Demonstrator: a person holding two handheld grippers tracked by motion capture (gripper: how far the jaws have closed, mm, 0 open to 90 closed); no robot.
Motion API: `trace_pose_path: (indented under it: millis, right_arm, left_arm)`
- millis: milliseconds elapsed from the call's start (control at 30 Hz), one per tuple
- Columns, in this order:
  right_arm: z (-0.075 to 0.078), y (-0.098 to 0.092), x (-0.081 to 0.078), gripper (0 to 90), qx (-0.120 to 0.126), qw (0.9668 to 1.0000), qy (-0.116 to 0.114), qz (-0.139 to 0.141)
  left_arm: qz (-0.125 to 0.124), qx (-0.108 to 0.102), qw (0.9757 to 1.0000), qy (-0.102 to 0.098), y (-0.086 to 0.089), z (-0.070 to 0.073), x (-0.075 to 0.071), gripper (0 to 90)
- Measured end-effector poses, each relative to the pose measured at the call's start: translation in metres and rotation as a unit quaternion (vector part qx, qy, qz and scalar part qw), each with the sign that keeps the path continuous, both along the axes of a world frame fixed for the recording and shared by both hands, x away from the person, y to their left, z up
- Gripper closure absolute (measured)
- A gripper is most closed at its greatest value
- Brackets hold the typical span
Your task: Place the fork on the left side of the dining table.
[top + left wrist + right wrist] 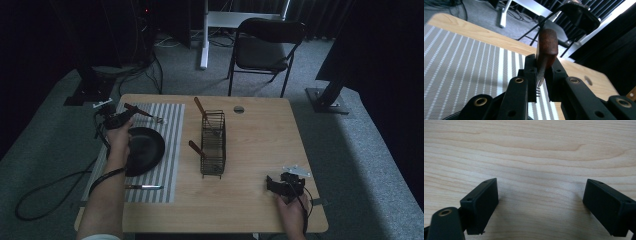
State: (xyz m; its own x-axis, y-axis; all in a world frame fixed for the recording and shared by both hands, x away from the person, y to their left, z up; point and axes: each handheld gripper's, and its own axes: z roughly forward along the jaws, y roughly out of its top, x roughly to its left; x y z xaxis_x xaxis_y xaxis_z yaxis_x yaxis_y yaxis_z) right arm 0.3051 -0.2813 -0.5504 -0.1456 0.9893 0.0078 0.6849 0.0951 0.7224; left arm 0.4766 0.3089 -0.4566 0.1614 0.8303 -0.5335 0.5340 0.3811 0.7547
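The left tool point(120, 119) is clenched on a wooden-handled fork point(145, 113) and holds it above the far end of the striped placemat point(172, 150). In the left gripper view the brown handle point(546, 48) rises from between the jaws, and the metal tines point(538, 91) point down toward the mat. The grip sits where the handle meets the metal shank.

In the high view the fork's long axis runs roughly left to right across the mat, with the tines toward the wire caddy point(213, 144). The black plate point(145, 150) lies on the mat just on the near side of the left tool. A knife point(144, 187) lies on the mat on the plate's near side.

The caddy stands near the centre of the surface point(260, 140), to the right of the mat, and already carries two wooden-handled utensils point(201, 107).

The right tool point(286, 186) rests near the front right corner of the surface. Its jaws stand wide apart, released, with bare wood between them.

Judgement: the work in hand is laying the fork on the mat beside the plate. The governing relation is the fork's axis against the plate rim. The left hand is the nearer one, and the mat lies directly below it; lowering calls for the fork to be levelled parallel to the mat.
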Motion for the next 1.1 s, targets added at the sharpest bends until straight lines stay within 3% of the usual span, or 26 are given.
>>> trace_pose_path:
  millis: [100,200,333,433,533,667,800,867,933,1000,1100]
  right_arm:
    - [0.0,0.0,0.0,12.7,0.0,1.0,0.0,0.0]
    - [0.0,0.0,0.0,12.7,0.0,1.0,0.0,-0.001]
    - [0.0,0.0,0.0,12.7,0.0,1.0,0.0,-0.001]
    - [0.0,0.0,0.0,12.7,0.0,1.0,0.0,-0.001]
    - [0.0,0.0,0.0,12.7,0.0,1.0,0.0,-0.002]
    - [0.0,0.0,0.0,12.7,0.0,1.0,0.0,-0.002]
    - [0.0,0.0,0.0,12.7,0.0,1.0,0.0,-0.002]
    - [0.0,0.0,0.0,12.7,0.0,1.0,0.0,-0.002]
    - [0.0,0.0,0.0,12.7,0.0,1.0,0.0,-0.002]
    - [0.0,0.0,0.0,12.7,0.0,1.0,0.0,-0.002]
    - [0.0,0.0,0.0,12.7,0.0,1.0,0.0,-0.002]
  left_arm:
    - [-0.016,-0.007,0.9998,0.012,0.0,-0.004,0.004,80.3]
    - [-0.017,0.007,0.9997,0.016,-0.002,-0.007,0.006,80.3]
    - [-0.011,-0.019,0.9996,0.019,-0.002,-0.011,0.01,80.3]
    - [-0.01,-0.023,0.9995,0.017,-0.004,-0.013,0.012,80.3]
    - [-0.006,-0.026,0.9993,0.024,-0.004,-0.016,0.014,80.3]
    - [-0.001,-0.048,0.9979,0.043,-0.002,-0.024,0.017,80.3]
    - [0.007,-0.064,0.9968,0.046,0.001,-0.028,0.017,80.1]
    - [0.02,-0.043,0.9981,0.039,0.0,-0.028,0.016,78.7]
    - [0.03,-0.014,0.9992,0.024,-0.003,-0.028,0.016,65.8]
    - [0.032,0.002,0.9992,0.024,-0.003,-0.027,0.016,64.5]
    - [0.033,0.019,0.9982,0.046,-0.003,-0.029,0.019,59.3]
